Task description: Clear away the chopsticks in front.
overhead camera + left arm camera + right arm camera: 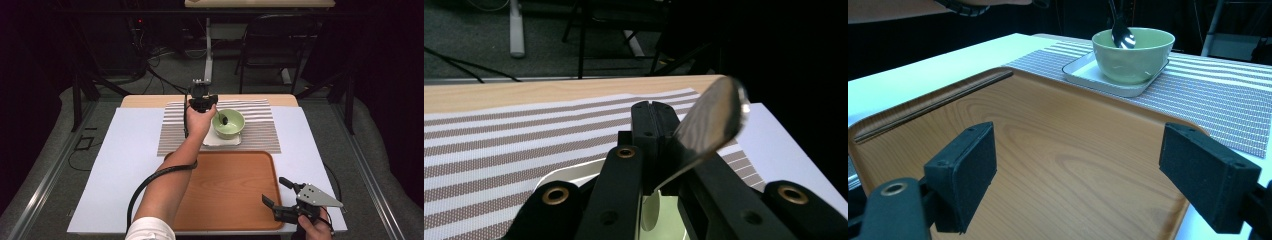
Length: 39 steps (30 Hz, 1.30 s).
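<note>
The left gripper [202, 103] is pinching the spoon [223, 118] tight over the green bowl [229, 123] at the far side. It should be lifting slowly — straight up. The right gripper [280, 197] is waiting near the tray [225, 190], jaws wide apart.

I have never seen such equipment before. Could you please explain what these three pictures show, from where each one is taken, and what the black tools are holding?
A person sits at a table and holds a hand-operated two-jaw tool, called a gripper, in each hand. The high view looks down from above the person. The other two pictures come from small cameras mounted on the grippers, looking along their black jaws.

On the table lie a striped placemat, a wooden tray, and a green bowl standing on a small white dish.

The left gripper is shut on a metal spoon; the handle is pinched between its jaws, and the right gripper view shows the spoon's end just above the inside of the bowl.

The right gripper is open and holds nothing. It is above the tray's near right corner.
</note>
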Each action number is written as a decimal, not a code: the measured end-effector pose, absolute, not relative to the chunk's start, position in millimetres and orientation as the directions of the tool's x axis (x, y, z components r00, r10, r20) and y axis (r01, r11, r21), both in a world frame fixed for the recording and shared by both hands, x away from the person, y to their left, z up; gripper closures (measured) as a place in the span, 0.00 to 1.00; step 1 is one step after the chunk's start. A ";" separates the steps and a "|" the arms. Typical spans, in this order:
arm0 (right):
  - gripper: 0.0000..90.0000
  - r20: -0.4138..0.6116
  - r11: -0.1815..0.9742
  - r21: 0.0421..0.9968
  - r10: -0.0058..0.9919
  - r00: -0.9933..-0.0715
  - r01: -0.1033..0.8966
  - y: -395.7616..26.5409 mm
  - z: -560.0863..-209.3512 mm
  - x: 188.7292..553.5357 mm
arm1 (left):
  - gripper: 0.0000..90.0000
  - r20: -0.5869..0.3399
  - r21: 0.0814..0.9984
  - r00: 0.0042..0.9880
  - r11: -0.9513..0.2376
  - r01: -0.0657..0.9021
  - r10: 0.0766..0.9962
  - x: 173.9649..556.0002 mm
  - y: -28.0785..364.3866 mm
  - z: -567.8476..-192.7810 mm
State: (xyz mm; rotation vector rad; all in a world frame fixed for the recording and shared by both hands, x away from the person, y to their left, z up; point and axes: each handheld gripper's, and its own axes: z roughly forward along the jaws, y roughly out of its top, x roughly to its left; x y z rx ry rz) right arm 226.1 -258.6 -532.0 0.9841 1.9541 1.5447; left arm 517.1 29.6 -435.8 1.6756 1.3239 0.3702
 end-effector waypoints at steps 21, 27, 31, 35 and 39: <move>0.16 0.077 0.112 0.961 0.768 -0.636 0.253 -258.4 -532.1 226.1 | 0.99 -0.293 0.779 0.414 -0.036 0.626 0.862 502.3 37.4 -393.2; 0.16 0.075 0.113 0.962 0.768 -0.636 0.249 -258.6 -532.1 226.4 | 0.99 -0.291 0.773 0.430 -0.055 0.632 0.854 495.2 41.4 -387.8; 0.16 0.077 0.112 0.961 0.768 -0.635 0.252 -258.7 -532.1 226.1 | 0.99 -0.300 0.767 0.433 -0.055 0.639 0.850 490.7 46.9 -386.5; 0.16 0.078 0.112 0.961 0.768 -0.636 0.253 -258.5 -532.1 226.2 | 0.99 -0.301 0.764 0.441 -0.063 0.642 0.845 485.4 52.9 -387.5; 0.16 0.078 0.112 0.961 0.769 -0.635 0.254 -258.4 -532.1 226.2 | 0.99 -0.307 0.758 0.450 -0.070 0.648 0.839 479.1 59.8 -389.7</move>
